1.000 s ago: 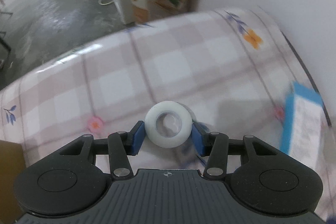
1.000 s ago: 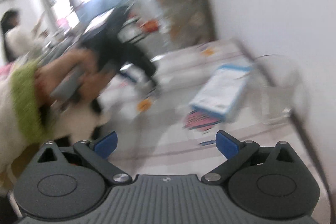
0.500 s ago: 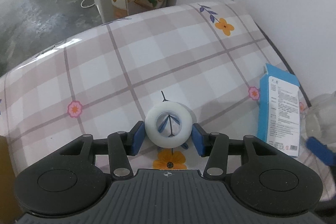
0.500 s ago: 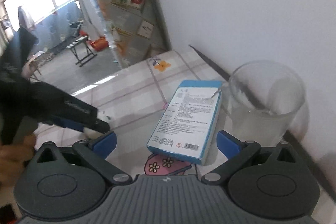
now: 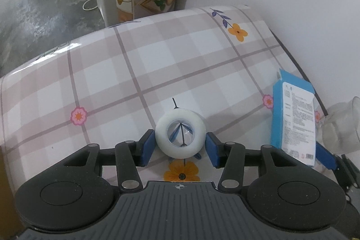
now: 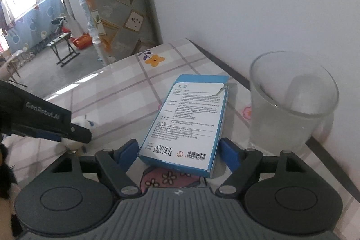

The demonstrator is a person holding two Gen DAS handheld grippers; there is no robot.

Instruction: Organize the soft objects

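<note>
We are holding a white ring (image 5: 180,136) in the left gripper (image 5: 180,145), its blue pads (image 5: 147,147) pinching the ring's two sides, the hole facing up toward the camera and showing the checked tablecloth (image 5: 157,64) through it. In the right wrist view the ring (image 6: 78,125) is mostly hiding behind the left gripper's (image 6: 74,131) dark fingers, only a white bulge showing.

We are closing the right gripper (image 6: 178,151) around the near end of a blue-and-white box (image 6: 189,123); the box is lying flat between the blue pads (image 6: 229,153), and a sliver of gap appears on each side, so we cannot say the pads are pressing yet. The box's long axis is running straight away from these fingers toward the wall, barcode end nearest. Its print is too small to read.

Just right of the fingers a clear glass (image 6: 290,103) is standing upright. In the left wrist view the glass (image 5: 342,125) is getting cut off at the edge and the box (image 5: 292,118) is partly covering the right gripper (image 5: 324,154).
</note>
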